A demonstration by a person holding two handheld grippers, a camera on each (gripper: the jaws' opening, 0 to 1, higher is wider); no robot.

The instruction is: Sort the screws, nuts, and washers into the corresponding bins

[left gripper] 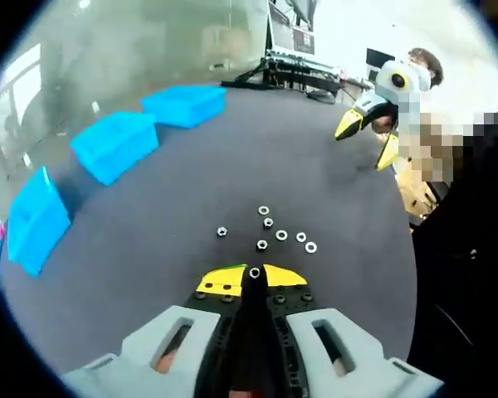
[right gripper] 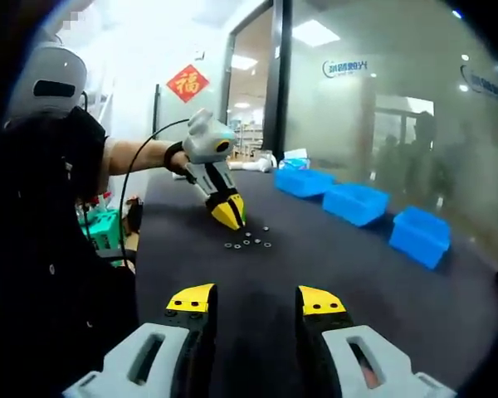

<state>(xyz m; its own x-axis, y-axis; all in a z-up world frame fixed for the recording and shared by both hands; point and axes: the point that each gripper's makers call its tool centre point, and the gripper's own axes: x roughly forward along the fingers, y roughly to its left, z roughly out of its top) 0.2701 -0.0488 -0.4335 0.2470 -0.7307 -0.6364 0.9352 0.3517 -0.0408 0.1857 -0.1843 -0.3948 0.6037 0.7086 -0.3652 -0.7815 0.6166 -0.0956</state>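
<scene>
Yellow-tipped left tool (left gripper: 254, 278), jaws clenched on a small silver nut (left gripper: 255, 272), low over the dark grey bench (left gripper: 149, 249); just beyond, loose silver nuts and washers (left gripper: 275, 230) lie scattered; farther left, three blue plastic bins (left gripper: 114, 145) in a row. Right tool (right gripper: 256, 300) hovers released, well apart from the scatter (right gripper: 247, 241)

Dark grey matte tabletop (left gripper: 174, 207) carries three bright blue plastic bins (left gripper: 116, 145) in a row along upper-left edge of left gripper view, plus approx. seven small silver metal nuts/washers (left gripper: 270, 230) scattered loose at frame centre, well apart from bins.
</scene>
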